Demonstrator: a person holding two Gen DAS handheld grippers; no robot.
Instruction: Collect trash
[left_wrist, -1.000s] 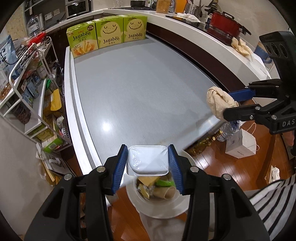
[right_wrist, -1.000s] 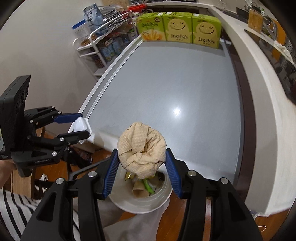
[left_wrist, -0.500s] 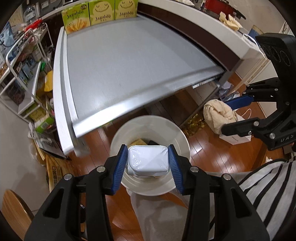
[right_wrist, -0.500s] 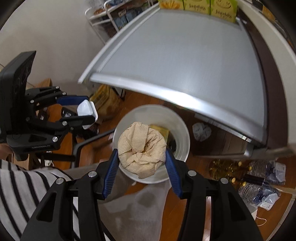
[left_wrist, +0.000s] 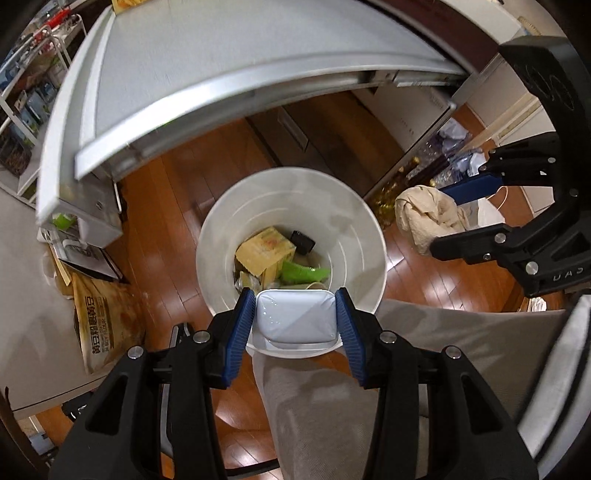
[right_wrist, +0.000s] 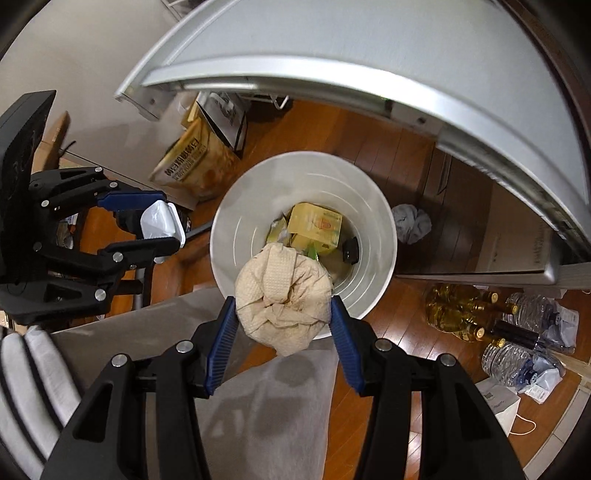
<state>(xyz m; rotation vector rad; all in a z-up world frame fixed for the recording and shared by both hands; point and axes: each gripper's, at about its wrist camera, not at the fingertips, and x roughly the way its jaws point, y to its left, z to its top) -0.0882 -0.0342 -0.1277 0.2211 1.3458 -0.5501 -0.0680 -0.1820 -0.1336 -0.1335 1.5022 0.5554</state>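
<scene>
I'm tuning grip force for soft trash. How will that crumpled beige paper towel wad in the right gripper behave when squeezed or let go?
The paper towel wad looks soft: it bulges past the right gripper, so it probably compresses easily. It is likely light and should drop without rolling. Loose folds hang below, so a corner might snag on the white bin rim.

Glossy wooden floor (left_wrist: 177, 206) lies beneath a grey-topped counter (left_wrist: 229, 48).
</scene>
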